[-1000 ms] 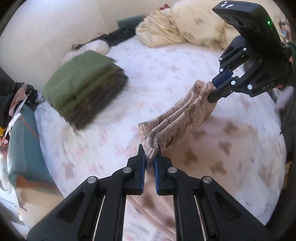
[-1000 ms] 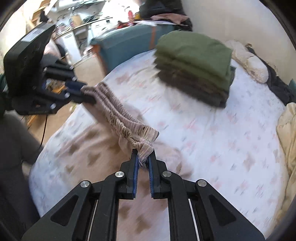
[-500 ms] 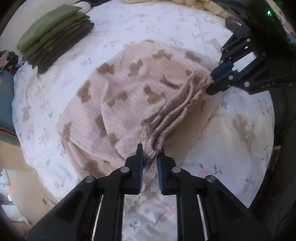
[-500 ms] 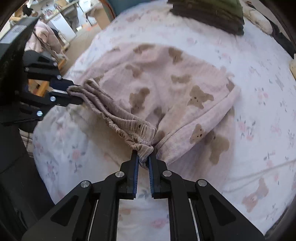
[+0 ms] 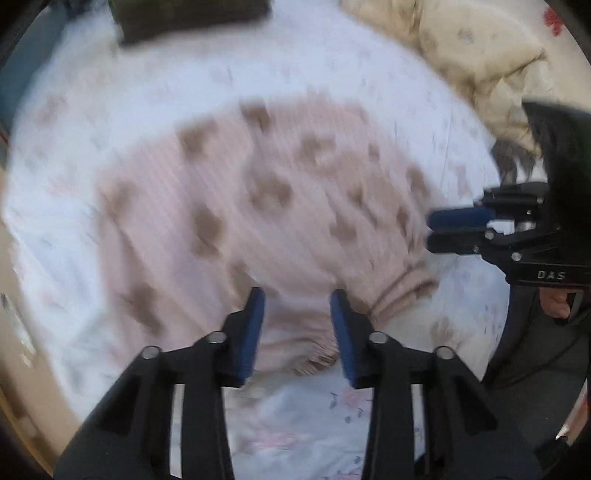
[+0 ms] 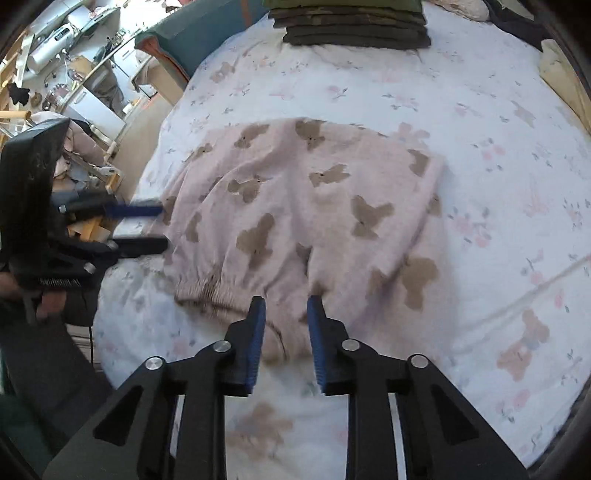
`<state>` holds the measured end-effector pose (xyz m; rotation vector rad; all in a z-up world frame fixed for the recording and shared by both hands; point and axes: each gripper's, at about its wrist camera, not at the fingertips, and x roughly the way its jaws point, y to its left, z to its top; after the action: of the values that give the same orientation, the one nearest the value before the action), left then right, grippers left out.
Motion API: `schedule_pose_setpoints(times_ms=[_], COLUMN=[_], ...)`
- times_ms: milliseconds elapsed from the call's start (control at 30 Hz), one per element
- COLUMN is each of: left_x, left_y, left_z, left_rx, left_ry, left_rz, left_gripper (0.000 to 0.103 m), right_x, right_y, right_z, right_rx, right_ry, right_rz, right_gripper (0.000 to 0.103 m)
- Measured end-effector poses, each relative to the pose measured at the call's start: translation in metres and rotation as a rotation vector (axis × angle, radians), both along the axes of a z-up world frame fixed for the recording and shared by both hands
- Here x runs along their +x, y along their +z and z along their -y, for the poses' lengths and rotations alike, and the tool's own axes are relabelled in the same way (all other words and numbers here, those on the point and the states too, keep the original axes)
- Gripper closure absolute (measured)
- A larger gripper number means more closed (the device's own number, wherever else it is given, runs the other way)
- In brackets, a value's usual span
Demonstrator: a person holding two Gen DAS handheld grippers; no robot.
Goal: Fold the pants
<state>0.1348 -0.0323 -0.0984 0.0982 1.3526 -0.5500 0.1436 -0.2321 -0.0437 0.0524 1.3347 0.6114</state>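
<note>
Pink pants with brown bear prints [image 6: 306, 206] lie spread on the floral bed sheet, their gathered waistband [image 6: 210, 288] toward me. They also show, blurred, in the left wrist view [image 5: 258, 206]. My left gripper [image 5: 297, 299] is open and empty just above the waistband edge; it also shows in the right wrist view [image 6: 162, 227]. My right gripper [image 6: 284, 306] is open and empty over the waistband's other end; it also shows in the left wrist view [image 5: 432, 232].
A stack of folded green and dark garments [image 6: 354, 26] sits at the far side of the bed. A cream duvet [image 5: 480, 55] is bunched at the far right. The bed's left edge [image 6: 147, 155] drops to a cluttered floor.
Both grippers held the waistband stretched between them, lowered the pants onto the bed, then opened and let go. The pants now lie flat.
</note>
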Motion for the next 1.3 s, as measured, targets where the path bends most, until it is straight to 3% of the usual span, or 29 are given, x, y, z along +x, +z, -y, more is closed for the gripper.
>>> schedule_pose_setpoints(times_ms=[100, 200, 300, 367, 467, 567, 633, 800, 1000, 1100, 1167, 1200, 1300], left_x=[-0.01, -0.01, -0.004, 0.003, 0.023, 0.043, 0.055, 0.088, 0.103, 0.106, 0.109, 0.11, 0.111], left_y=[-0.027, -0.033, -0.024, -0.012, 0.004, 0.003, -0.003, -0.012, -0.028, -0.03, -0.03, -0.029, -0.023], left_z=[0.012, 0.005, -0.01, -0.033, -0.075, -0.121, -0.135, -0.121, -0.101, -0.096, -0.092, -0.091, -0.091], left_rx=[0.152, 0.147, 0.1, 0.032, -0.007, -0.065, -0.097, -0.104, -0.031, 0.02, 0.048, 0.058, 0.111], left_ry=[-0.068, -0.039, 0.022, 0.109, 0.3, 0.535, 0.611, 0.582, 0.537, 0.507, 0.489, 0.488, 0.486], left_rz=[-0.007, -0.058, -0.1, -0.108, -0.051, -0.033, -0.039, -0.01, -0.028, -0.007, 0.006, 0.007, 0.036], left_gripper=[0.072, 0.072, 0.072, 0.07, 0.067, 0.067, 0.067, 0.069, 0.073, 0.095, 0.102, 0.102, 0.103], right_x=[-0.001, -0.01, -0.006, 0.002, 0.022, 0.048, 0.072, 0.11, 0.129, 0.132, 0.131, 0.13, 0.13], right_y=[-0.03, -0.056, -0.047, -0.025, 0.003, 0.011, 0.009, -0.018, -0.044, -0.053, -0.057, -0.056, -0.05], right_z=[-0.017, -0.019, -0.008, 0.008, 0.039, 0.066, 0.083, 0.102, 0.094, 0.083, 0.074, 0.069, 0.074], right_rx=[-0.052, -0.17, -0.117, -0.044, 0.042, 0.11, 0.16, 0.19, 0.158, 0.117, 0.077, 0.047, 0.023], right_ry=[0.05, 0.095, 0.053, -0.004, -0.131, -0.251, -0.343, -0.464, -0.43, -0.387, -0.35, -0.319, -0.32], right_rz=[-0.071, -0.141, -0.162, -0.125, -0.051, -0.021, -0.026, -0.077, -0.102, -0.114, -0.104, -0.085, -0.063], right_gripper=[0.08, 0.08, 0.08, 0.08, 0.075, 0.072, 0.072, 0.072, 0.072, 0.072, 0.08, 0.096, 0.101])
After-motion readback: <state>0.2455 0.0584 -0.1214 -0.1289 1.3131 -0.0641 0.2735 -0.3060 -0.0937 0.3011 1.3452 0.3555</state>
